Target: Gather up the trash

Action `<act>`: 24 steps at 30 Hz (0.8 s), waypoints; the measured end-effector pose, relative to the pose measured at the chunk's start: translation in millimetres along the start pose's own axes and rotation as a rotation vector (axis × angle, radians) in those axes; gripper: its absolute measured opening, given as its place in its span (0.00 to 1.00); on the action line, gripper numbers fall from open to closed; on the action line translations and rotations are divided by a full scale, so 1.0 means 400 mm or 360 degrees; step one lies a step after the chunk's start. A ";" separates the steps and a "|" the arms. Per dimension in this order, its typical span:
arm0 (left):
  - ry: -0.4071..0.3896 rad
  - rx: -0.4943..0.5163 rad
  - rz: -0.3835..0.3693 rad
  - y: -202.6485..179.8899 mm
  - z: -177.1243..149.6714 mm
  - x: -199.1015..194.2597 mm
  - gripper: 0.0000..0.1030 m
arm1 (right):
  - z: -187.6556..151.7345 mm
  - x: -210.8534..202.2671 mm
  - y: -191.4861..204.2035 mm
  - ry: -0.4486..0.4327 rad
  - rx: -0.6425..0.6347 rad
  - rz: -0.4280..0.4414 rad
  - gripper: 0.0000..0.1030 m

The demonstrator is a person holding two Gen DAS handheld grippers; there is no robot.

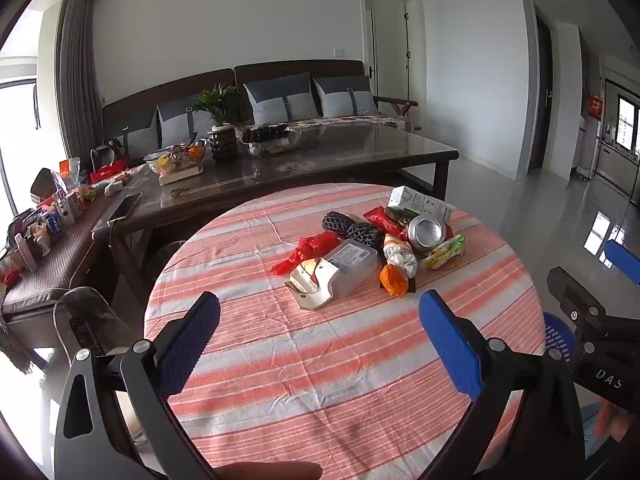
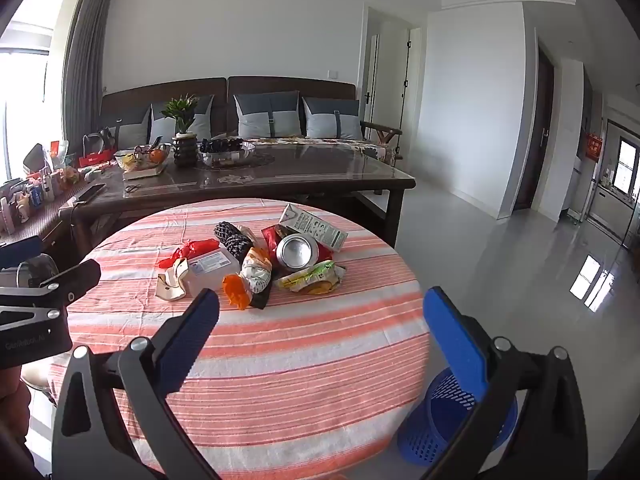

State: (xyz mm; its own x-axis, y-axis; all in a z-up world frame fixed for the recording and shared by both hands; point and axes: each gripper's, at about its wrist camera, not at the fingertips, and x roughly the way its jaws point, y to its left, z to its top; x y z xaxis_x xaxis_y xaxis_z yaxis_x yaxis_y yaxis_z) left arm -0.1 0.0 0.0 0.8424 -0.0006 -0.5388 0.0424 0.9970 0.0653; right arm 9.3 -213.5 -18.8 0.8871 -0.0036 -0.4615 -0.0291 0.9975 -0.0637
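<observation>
Trash (image 2: pixel 256 260) heaped on striped table (image 2: pixel 280 360), blue basket (image 2: pixel 440 420) beside.

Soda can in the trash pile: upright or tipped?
Tipped. The soda can lies on its side on the striped tablecloth, its round silver end facing the camera.

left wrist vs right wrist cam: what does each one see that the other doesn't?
Left wrist only: a fingertip at the bottom edge, and the right gripper's body at its right edge.

Right wrist only: nearly the whole blue perforated bin on the floor beside the round table; the left view catches only its rim. The left gripper's body shows at this view's left edge.

Both: the trash pile with the crushed can, milk carton and clear plastic box, plus the left gripper and right gripper, each open and empty.
</observation>
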 end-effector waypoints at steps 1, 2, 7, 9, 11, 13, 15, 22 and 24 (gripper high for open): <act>0.0001 -0.0002 -0.0002 0.000 0.000 0.000 0.96 | 0.000 0.001 0.000 0.0009 0.0003 0.0000 0.96; 0.0002 -0.0001 -0.0002 0.000 0.000 -0.001 0.96 | -0.001 0.001 0.000 0.0006 0.0002 -0.0001 0.96; -0.0002 0.0005 -0.0003 0.002 0.000 -0.009 0.96 | -0.002 0.001 0.000 0.0004 -0.0001 -0.0009 0.96; 0.0009 0.0004 0.0002 0.000 0.000 0.001 0.96 | -0.002 0.001 0.001 0.0002 0.0000 -0.0011 0.96; 0.0009 0.0002 0.0001 0.000 0.000 0.000 0.96 | -0.004 0.001 0.001 -0.0001 0.0001 -0.0003 0.96; 0.0010 0.0006 0.0003 -0.001 0.000 0.000 0.96 | -0.005 0.002 0.002 -0.0002 0.0001 -0.0003 0.96; 0.0011 0.0006 0.0002 -0.001 0.000 0.001 0.96 | -0.005 0.000 0.001 -0.0002 0.0003 -0.0001 0.96; 0.0013 0.0009 0.0003 -0.001 0.000 0.001 0.96 | -0.007 0.000 0.001 -0.0005 0.0004 0.0000 0.96; 0.0014 0.0009 0.0002 -0.001 0.000 0.001 0.96 | -0.007 0.000 0.001 -0.0003 0.0003 -0.0001 0.96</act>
State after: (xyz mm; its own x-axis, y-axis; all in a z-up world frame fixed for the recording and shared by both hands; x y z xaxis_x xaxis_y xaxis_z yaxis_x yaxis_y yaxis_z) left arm 0.3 -0.5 -0.2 0.8377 0.0012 -0.5461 0.0445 0.9965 0.0705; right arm 7.8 -213.5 -21.4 0.8881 -0.0041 -0.4596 -0.0275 0.9977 -0.0622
